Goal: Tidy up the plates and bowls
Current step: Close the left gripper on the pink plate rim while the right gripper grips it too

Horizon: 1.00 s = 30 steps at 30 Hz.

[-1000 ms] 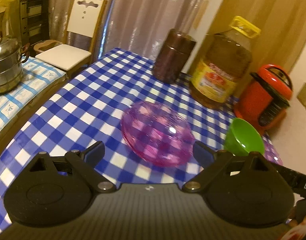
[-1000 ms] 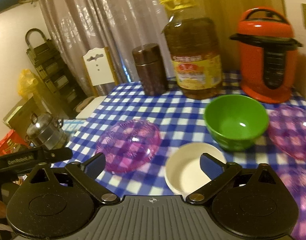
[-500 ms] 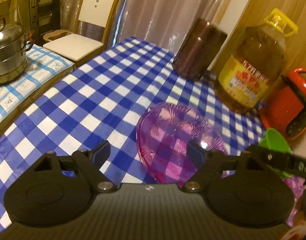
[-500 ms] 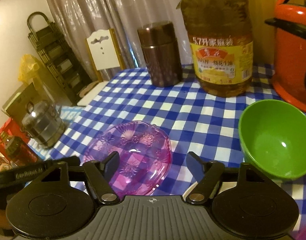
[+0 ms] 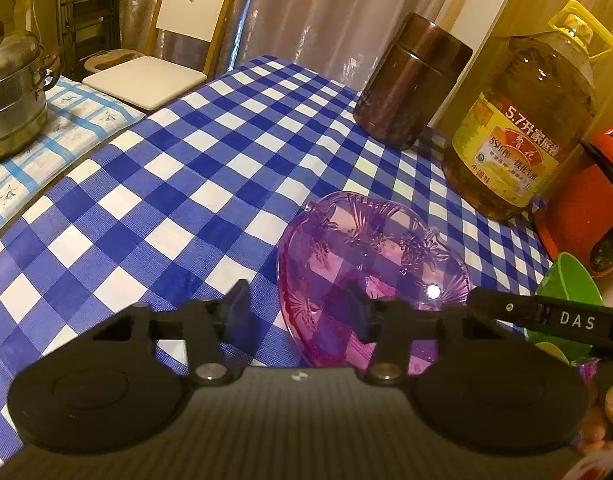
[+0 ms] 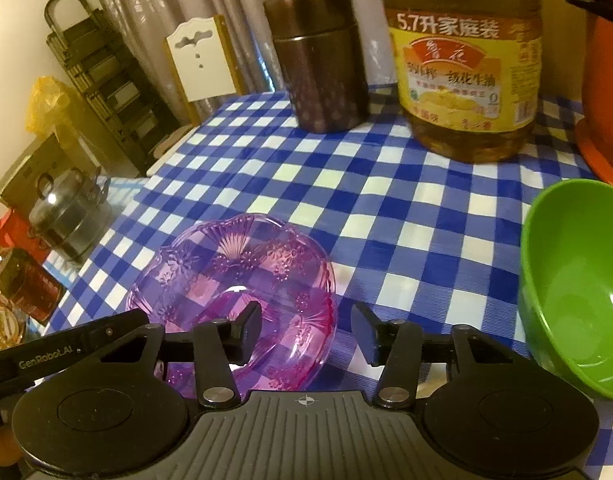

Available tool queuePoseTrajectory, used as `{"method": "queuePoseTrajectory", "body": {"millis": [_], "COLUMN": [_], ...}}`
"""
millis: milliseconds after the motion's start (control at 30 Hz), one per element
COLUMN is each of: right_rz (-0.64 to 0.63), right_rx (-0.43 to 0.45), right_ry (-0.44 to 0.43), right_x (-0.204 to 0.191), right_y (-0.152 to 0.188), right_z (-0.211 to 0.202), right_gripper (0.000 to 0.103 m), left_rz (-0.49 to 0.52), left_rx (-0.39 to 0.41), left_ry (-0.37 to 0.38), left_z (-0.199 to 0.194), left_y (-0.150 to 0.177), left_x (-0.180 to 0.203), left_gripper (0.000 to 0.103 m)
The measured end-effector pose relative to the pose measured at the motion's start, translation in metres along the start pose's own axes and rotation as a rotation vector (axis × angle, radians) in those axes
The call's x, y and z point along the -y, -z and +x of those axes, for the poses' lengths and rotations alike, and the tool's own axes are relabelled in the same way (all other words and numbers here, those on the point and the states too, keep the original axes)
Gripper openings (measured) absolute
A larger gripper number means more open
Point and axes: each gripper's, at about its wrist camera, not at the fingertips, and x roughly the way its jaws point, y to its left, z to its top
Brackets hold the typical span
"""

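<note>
A clear purple glass dish [image 5: 370,264] lies on the blue checked tablecloth [image 5: 186,184]; it also shows in the right wrist view [image 6: 234,280]. My left gripper [image 5: 298,312] is open and straddles the dish's left rim, one finger inside it and one outside. My right gripper [image 6: 306,330] is open and straddles the dish's right rim in the same way. A green bowl [image 6: 578,292] stands to the right of the right gripper; its edge shows in the left wrist view [image 5: 566,284].
At the back stand a brown canister [image 6: 318,60], a large oil bottle [image 6: 466,60] and a red rice cooker [image 5: 586,208]. A steel steamer pot [image 5: 10,92] sits on a side surface at left, beside a white chair [image 5: 170,40].
Both grippers have moved forward and down onto the purple dish, each straddling a rim, and their jaws have narrowed. The white bowl has dropped out of the right wrist view.
</note>
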Motion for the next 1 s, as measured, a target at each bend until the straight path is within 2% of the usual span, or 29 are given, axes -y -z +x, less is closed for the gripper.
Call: {"method": "queuePoseTrajectory", "body": {"millis": [67,233,633,767,1000], "right_rz": [-0.002,-0.004,-0.013,-0.011,0.000], "right_rx": [-0.006,-0.019,-0.041,-0.043,-0.036], "right_ry": [0.007,0.026,0.024,0.037,0.033], "right_x": [-0.001,0.000,-0.001,0.002,0.004], "right_y": [-0.001,-0.001,0.004,0.005,0.006], "right_z": [0.003,0.008,0.017,0.017,0.016], "right_gripper": [0.049,0.048,0.023,0.011,0.009], "left_rz": [-0.001,0.007,-0.009,-0.013,-0.005], "left_rx": [-0.004,-0.013,-0.041,-0.044,-0.046], "left_ry": [0.007,0.016,0.004,-0.004,-0.012], "left_z": [0.002,0.004,0.009,0.009,0.009], "left_y": [0.000,0.001,0.003,0.002,0.003], "left_x": [-0.001,0.001,-0.002,-0.002,-0.002], "left_gripper": [0.032,0.027,0.015,0.010,0.010]}}
